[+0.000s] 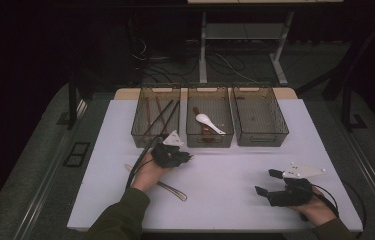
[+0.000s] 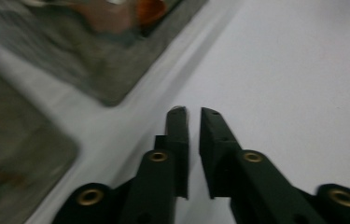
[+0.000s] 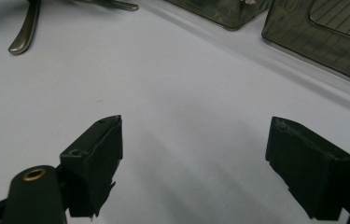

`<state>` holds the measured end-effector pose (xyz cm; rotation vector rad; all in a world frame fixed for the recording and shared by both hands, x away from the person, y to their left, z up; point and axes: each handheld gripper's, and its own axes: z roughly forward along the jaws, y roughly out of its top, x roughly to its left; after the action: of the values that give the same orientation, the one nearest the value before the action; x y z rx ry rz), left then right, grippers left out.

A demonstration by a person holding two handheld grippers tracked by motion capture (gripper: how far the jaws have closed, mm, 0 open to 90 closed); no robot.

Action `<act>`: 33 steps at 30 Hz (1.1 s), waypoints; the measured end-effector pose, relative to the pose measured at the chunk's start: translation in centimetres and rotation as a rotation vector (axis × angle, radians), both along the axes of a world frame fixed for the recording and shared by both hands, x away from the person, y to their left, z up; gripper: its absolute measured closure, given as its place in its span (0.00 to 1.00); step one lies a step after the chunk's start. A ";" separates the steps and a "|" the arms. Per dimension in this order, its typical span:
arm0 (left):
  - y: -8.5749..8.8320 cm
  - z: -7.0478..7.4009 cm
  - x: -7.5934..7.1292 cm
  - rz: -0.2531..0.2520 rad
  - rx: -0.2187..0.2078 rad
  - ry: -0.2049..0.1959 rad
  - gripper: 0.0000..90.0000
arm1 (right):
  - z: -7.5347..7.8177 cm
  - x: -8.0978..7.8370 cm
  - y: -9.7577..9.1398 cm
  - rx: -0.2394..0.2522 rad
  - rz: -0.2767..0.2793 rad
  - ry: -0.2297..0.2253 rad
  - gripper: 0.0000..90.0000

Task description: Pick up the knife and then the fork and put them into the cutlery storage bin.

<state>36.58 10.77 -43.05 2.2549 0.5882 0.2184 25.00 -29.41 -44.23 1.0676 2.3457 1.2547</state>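
My left gripper (image 1: pixel 190 156) hovers just in front of the gap between the left basket (image 1: pixel 156 116) and the middle basket (image 1: pixel 210 135), pointing right. In the left gripper view its jaws (image 2: pixel 193 112) stand a narrow slit apart with nothing between them, over bare white table. My right gripper (image 1: pixel 267 182) rests low at the front right of the table. Its jaws (image 3: pixel 196 126) are spread wide and empty. A metal utensil (image 1: pixel 172 191) lies on the table beside the left forearm, and its handle (image 3: pixel 23 32) lies far off in the right gripper view.
Three dark see-through baskets line the back of the white table (image 1: pixel 235 165). The left one holds chopsticks (image 1: pixel 160 117), the middle one a white spoon (image 1: pixel 206 120) and a reddish one, and the right basket (image 1: pixel 259 117) looks bare. Table legs and cables lie beyond.
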 end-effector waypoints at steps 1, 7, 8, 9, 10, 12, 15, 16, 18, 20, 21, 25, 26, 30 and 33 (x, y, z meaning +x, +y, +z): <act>0.9 0.2 -0.1 0.003 -0.003 -0.005 0.83 | 0.0 0.0 0.0 0.000 0.000 0.001 0.21; 4.9 -0.1 -0.7 0.031 -0.010 0.029 0.80 | -0.1 0.1 0.1 -0.005 0.004 0.000 0.21; 5.1 -0.2 -0.7 0.023 -0.009 0.032 0.80 | -0.1 0.0 0.1 -0.007 0.004 0.001 0.21; 5.0 -0.4 -0.7 0.018 -0.001 0.039 0.80 | -0.1 0.0 0.1 -0.010 0.005 0.001 0.21; 4.8 -0.5 -0.6 0.015 0.012 0.044 0.80 | -0.1 0.1 0.2 -0.012 0.006 0.001 0.21; 4.4 -0.9 -0.5 0.005 0.051 0.057 0.81 | -0.1 0.0 0.2 -0.013 0.007 0.001 0.21; 4.5 -1.2 -0.3 -0.014 0.073 0.064 0.83 | -0.1 0.0 0.1 -0.011 0.007 0.002 0.21; 4.7 -1.2 -0.3 -0.015 0.067 0.074 0.83 | 0.0 0.0 0.1 -0.012 0.007 0.002 0.21; 4.9 -1.2 -0.4 -0.016 0.068 0.080 0.86 | -0.1 0.0 0.1 -0.011 0.007 0.003 0.21; 5.0 -1.3 -0.4 -0.020 0.062 0.081 0.88 | -0.1 0.0 0.1 -0.013 0.012 0.001 0.21; 5.0 -1.3 -0.4 -0.035 0.069 0.070 0.89 | -0.1 0.0 0.2 -0.014 0.013 0.002 0.21; 4.9 -1.4 -0.6 -0.072 0.066 0.053 0.92 | -0.1 0.0 0.2 -0.017 0.017 -0.001 0.21; 4.9 -1.4 -0.6 -0.076 0.059 0.055 0.93 | -0.1 0.0 0.3 -0.018 0.017 0.000 0.21; 4.6 -1.3 -0.7 -0.100 0.068 0.041 0.93 | -0.1 0.0 0.2 -0.015 0.022 -0.002 0.21; 4.4 -1.0 -0.8 -0.107 0.049 0.018 0.93 | 0.0 0.0 0.2 -0.010 0.018 0.003 0.21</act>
<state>35.81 15.15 -44.03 2.3303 0.4745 0.1611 24.98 -29.20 -44.20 1.0489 2.3664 1.2463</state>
